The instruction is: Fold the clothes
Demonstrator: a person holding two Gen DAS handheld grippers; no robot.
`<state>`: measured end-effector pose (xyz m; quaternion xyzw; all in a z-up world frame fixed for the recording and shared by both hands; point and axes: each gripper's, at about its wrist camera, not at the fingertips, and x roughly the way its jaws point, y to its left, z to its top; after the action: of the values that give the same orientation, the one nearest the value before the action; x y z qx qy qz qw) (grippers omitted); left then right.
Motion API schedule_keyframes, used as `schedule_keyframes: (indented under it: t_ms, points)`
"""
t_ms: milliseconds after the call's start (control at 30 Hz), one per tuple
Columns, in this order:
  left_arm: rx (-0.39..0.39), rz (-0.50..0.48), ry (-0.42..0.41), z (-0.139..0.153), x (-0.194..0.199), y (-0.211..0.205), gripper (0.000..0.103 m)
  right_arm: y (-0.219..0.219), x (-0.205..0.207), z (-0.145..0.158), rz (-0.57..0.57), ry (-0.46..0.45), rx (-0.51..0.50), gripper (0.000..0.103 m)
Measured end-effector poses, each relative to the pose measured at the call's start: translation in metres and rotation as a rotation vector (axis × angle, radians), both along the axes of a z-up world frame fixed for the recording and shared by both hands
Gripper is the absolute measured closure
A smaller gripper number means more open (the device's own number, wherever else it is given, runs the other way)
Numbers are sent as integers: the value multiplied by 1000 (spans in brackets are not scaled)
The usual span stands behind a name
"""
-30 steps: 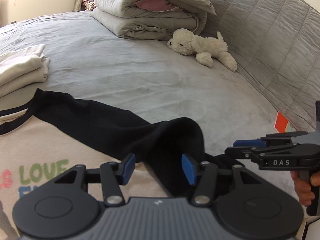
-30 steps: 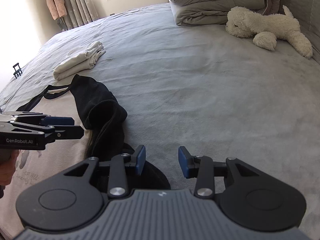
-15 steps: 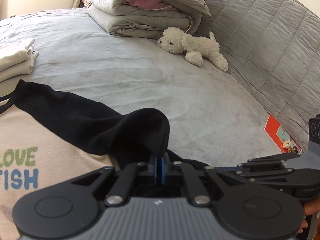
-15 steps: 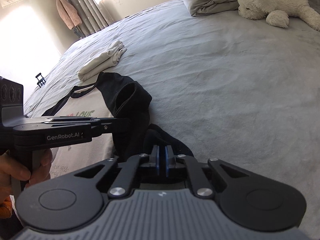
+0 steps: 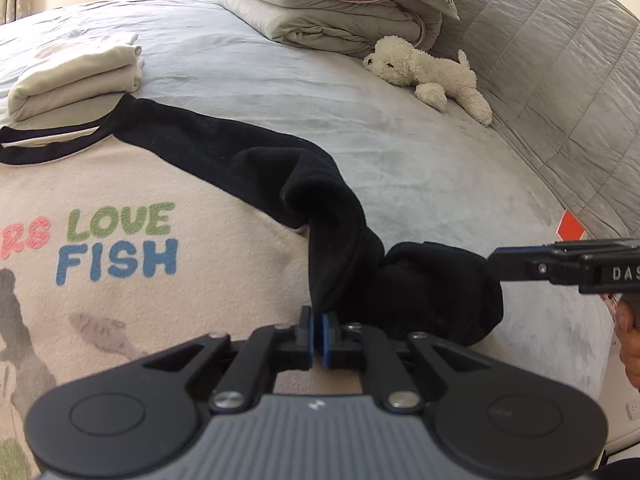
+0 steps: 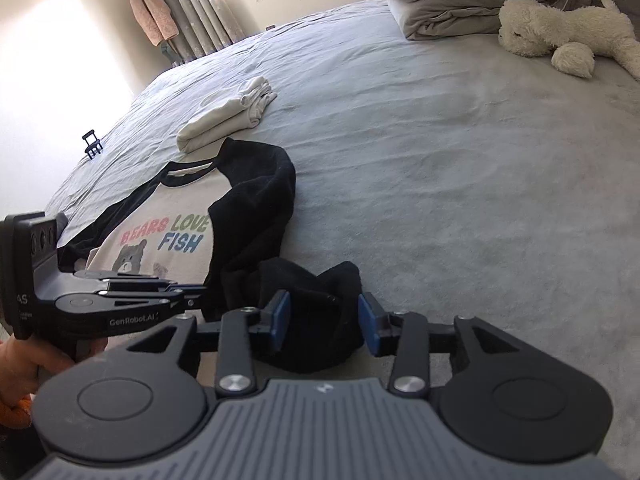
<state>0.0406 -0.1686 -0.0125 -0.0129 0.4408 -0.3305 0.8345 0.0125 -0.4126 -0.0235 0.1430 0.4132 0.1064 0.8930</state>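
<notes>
Shirt (image 5: 120,280) lay lower left on bed (image 5: 400,140). Left gripper (image 5: 319,334) clamped its black sleeve (image 5: 340,240). Right gripper (image 6: 323,322) was opening around the cuff, unpinched. Advice: drag sleeve flat across chest, avoid bunching.

My shirt (image 5: 140,280) lies on the bed (image 5: 400,160), folded stack (image 5: 76,80) just behind it, plush dog (image 5: 424,70) far right by the duvet (image 5: 332,12).

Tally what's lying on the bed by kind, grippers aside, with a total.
Printed shirt with black sleeves: 1
Folded cream garments, stacked: 1 stack, number of pieces unclear
Folded grey duvet: 1
White plush dog: 1
Small black clip-like object: 1
Total: 5
</notes>
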Motion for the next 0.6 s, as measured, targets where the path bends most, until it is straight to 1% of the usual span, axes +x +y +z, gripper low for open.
schedule_keyframes:
  t_ms: [133,233,300,333,467,567,600]
  points:
    - [3,-2,2,-1,0,0,99,-8,17,-12,-59,31,46,61]
    - [6,-2,5,-1,0,0,99,-7,30,-25,-71,84,62,61]
    - [6,-2,6,-1,0,-1,99,-3,33,-30,-54,95,61,80]
    - [5,-2,7,-1,1,-1,99,-2,32,-30,-52,89,57,90]
    - [-11,-4,11,-1,3,-2,98,-6,24,-18,-86,18,4,93]
    - [-28,-24,22,0,5,-7,97,-21,17,-2,-156,-55,-73,93]
    - [-30,-33,21,1,5,-10,95,-27,15,4,-182,-79,-100,93]
